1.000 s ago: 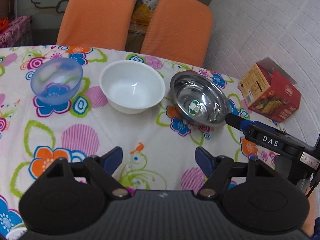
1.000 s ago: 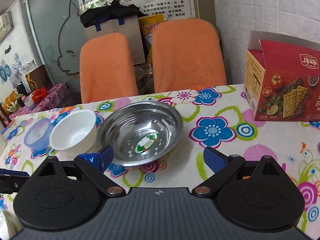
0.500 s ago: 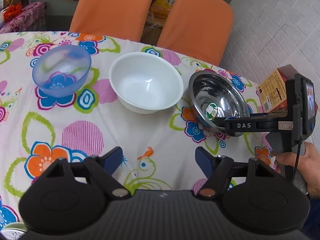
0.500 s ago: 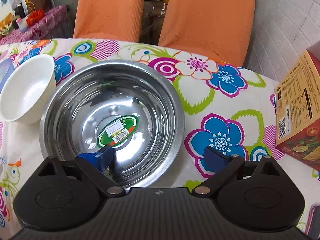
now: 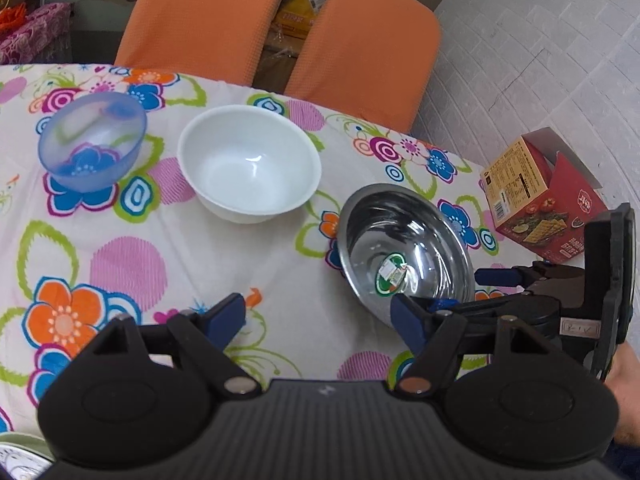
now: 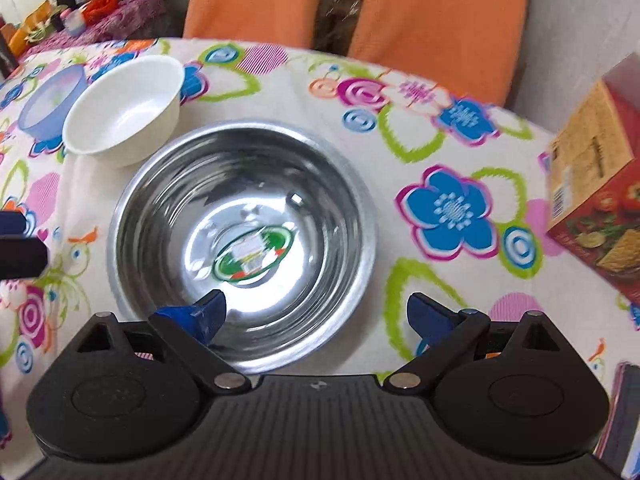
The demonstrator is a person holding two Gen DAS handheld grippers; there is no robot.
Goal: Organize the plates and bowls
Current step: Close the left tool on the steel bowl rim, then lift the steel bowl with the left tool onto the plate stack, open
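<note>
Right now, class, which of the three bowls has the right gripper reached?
The steel bowl: the right gripper straddles its near rim, one finger inside.

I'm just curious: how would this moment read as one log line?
right gripper: open, straddling steel bowl near rim | left gripper: open, idle | white bowl, blue bowl: untouched
</note>
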